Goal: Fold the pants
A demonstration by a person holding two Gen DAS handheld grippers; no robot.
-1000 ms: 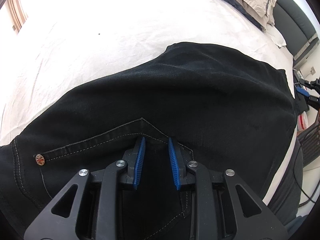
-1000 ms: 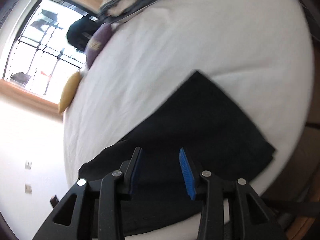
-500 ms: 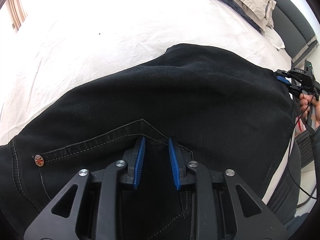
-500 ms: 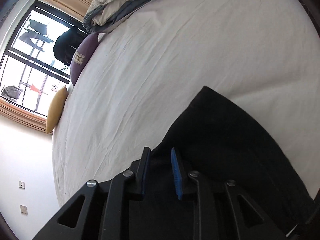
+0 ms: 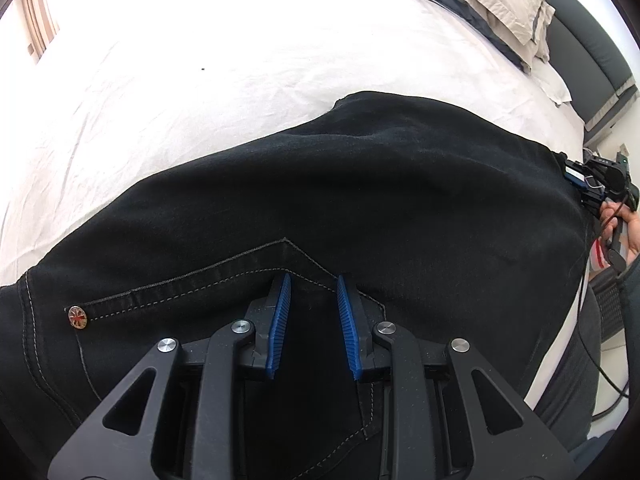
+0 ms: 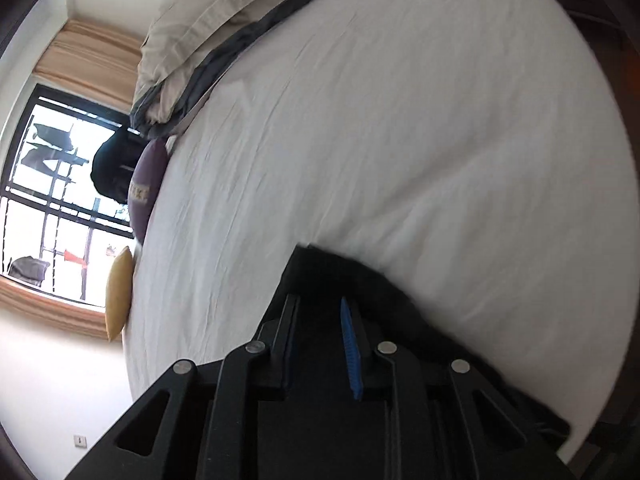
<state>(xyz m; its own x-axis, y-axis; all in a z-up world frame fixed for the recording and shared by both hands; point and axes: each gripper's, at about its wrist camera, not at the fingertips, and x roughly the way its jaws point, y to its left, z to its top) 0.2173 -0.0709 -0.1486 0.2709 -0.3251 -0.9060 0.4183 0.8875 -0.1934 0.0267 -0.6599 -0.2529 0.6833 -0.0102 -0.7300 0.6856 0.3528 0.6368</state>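
Lying flat on the white bed (image 5: 240, 80), the black pants (image 5: 360, 200) seem already doubled over once, with the back pocket (image 5: 224, 276) and its rivet (image 5: 76, 316) facing up at the waist end. The left gripper (image 5: 310, 288) rests on this pocket with its blue pads (image 5: 280, 320) set apart by a clear gap; dark cloth fills the gap, but I cannot tell whether a fold is really held between them. The right gripper (image 6: 316, 312) is at the far end of the pants, at a corner (image 6: 304, 252) near the hem. Its fingers are close together with black cloth between them, so it seems to pinch this corner. In the left view this gripper shows small at the right edge (image 5: 580, 176). I judge the step in hand is taking the hem end for the next fold. The next move calls for lifting this end and carrying it over toward the waist, while the left side keeps the waist down so the layers do not slide.
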